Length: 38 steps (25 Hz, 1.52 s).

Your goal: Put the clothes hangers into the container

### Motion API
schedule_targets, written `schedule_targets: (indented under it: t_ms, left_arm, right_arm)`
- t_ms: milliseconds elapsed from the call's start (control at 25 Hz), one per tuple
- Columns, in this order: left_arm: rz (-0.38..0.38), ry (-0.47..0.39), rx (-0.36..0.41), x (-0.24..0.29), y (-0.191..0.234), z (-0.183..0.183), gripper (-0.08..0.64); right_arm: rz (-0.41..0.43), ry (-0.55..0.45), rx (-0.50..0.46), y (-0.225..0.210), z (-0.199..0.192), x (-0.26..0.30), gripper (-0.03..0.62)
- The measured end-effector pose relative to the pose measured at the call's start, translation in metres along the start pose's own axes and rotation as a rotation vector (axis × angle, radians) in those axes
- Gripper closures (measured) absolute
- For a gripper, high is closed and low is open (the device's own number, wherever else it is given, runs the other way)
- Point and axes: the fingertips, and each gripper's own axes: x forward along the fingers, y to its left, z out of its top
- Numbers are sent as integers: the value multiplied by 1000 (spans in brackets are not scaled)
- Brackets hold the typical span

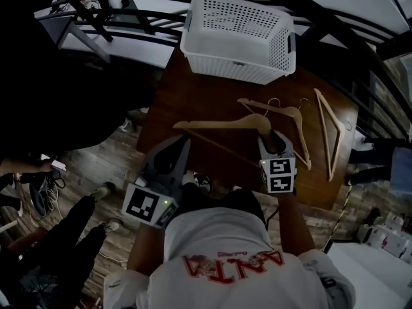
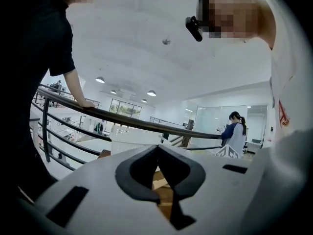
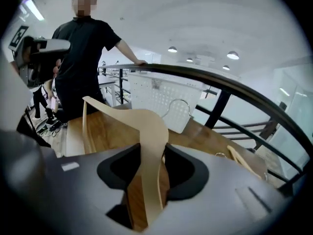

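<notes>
While the right gripper (image 1: 269, 139) clenched its jaws on one arm of a wooden hanger (image 1: 215, 123), that arm stood pinned between the pads, short of the white container (image 1: 232, 66) and outside it. Farther from the container, the left gripper (image 1: 182, 145) had its jaws pressed together on nothing.

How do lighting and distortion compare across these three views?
Head view: dim, left side nearly black, white basket brightest. Left gripper view: heavy fisheye bows the railing under a bright ceiling. Right gripper view: same bowing; the near hanger looks soft.
</notes>
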Motion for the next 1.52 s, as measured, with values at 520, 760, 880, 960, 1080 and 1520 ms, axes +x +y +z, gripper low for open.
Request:
schedule_targets:
  t_ms: [520, 760, 880, 960, 1080, 1520]
  left_arm:
    - [-77, -124, 8, 20, -21, 46, 551]
    - [-81, -125, 10, 23, -19, 49, 551]
    - [-93, -95, 25, 28, -21, 44, 551]
    - [-86, -81, 19, 30, -4, 41, 551]
    - [-67, -66, 4, 29, 19, 34, 551]
    - [45, -30, 24, 14, 45, 17, 551]
  right_arm:
    - [-259, -248, -83, -124, 139, -75, 439]
    - [-364, -266, -267, -163, 208, -71, 439]
    - [-402, -230, -394, -178, 230, -54, 439]
    - [-399, -203, -459, -175, 248, -28, 439]
    - [-361, -150, -557, -161, 266, 17, 437]
    - [-235, 47, -874, -127, 274, 142, 437]
